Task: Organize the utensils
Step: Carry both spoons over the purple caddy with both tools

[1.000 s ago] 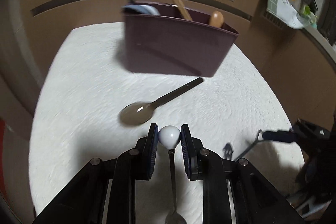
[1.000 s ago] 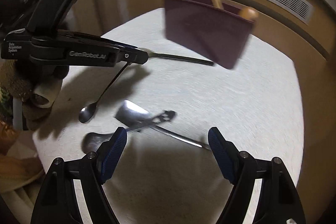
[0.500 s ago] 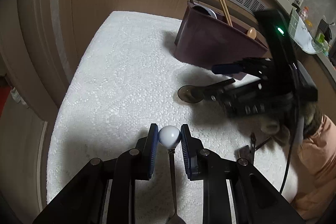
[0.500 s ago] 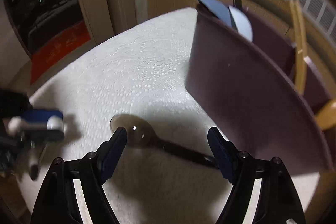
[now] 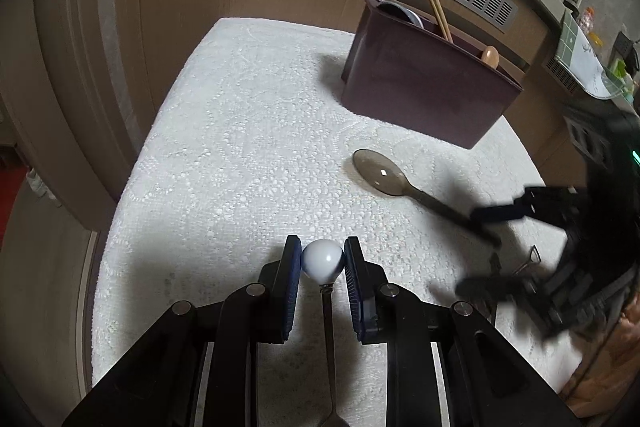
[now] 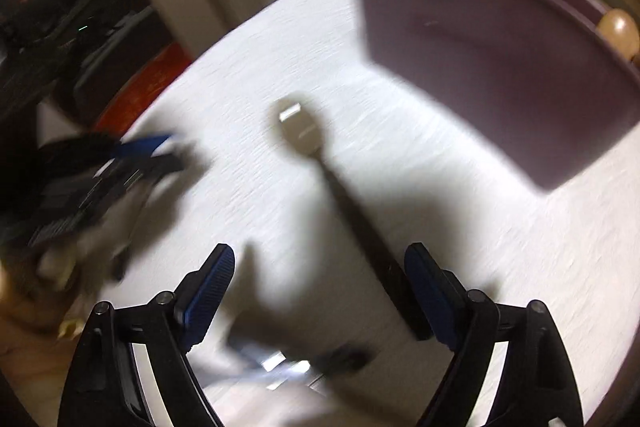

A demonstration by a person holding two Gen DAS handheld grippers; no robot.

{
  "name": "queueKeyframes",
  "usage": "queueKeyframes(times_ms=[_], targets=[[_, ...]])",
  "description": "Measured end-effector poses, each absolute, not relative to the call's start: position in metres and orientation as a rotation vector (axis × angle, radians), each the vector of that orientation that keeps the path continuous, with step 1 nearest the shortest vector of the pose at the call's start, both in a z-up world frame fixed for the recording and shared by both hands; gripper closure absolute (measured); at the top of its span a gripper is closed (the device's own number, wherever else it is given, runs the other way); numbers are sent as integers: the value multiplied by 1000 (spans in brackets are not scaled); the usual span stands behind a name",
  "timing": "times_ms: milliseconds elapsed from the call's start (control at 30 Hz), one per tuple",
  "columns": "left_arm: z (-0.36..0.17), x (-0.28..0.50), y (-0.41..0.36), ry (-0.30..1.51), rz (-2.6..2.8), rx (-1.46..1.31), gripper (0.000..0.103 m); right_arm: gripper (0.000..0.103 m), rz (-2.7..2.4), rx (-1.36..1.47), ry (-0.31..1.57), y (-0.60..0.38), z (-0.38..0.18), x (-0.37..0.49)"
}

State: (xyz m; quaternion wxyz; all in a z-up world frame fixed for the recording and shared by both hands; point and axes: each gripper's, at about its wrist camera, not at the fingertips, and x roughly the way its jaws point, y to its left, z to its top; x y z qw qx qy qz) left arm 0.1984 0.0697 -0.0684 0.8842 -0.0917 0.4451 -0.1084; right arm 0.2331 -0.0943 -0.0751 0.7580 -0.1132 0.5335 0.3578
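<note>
Left gripper (image 5: pixel 322 259) is clamped on a white ball-ended spoon (image 5: pixel 322 260), thin metal stem trailing back. Right gripper (image 6: pixel 320 277) jaws are opening wide; a dark-handled, translucent brown spoon (image 6: pixel 298 127) is seen lying on the white cloth (image 5: pixel 240 131), its handle between them, near the maroon caddy (image 5: pixel 424 95).

Left wrist view: looks steeply down along its gripper (image 5: pixel 322 263) across the white cloth (image 5: pixel 240 147); holder (image 5: pixel 424 87) far off at 1 o'clock.
Right wrist view: closer, blurred, steeper; holder (image 6: pixel 500 75) large at 1 o'clock.
Shared: cloth, holder, dark spoon (image 5: pixel 384 175) (image 6: pixel 304 135); each view catches the other gripper (image 5: pixel 504 251) (image 6: pixel 120 167).
</note>
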Motion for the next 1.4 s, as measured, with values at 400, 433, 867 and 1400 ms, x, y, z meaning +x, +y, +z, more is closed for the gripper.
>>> queueKeyframes(times_ms=[400, 433, 867, 1400], targets=[[-69, 192, 79, 930, -218, -196, 80, 54, 690, -408, 968, -27, -81, 279], [-68, 191, 79, 928, -219, -192, 80, 62, 686, -407, 974, -25, -82, 282], [-16, 166, 45, 789, -322, -121, 80, 73, 502, -295, 818, -110, -26, 223], [41, 171, -2, 679, -378, -9, 80, 73, 389, -141, 706, -181, 26, 198]])
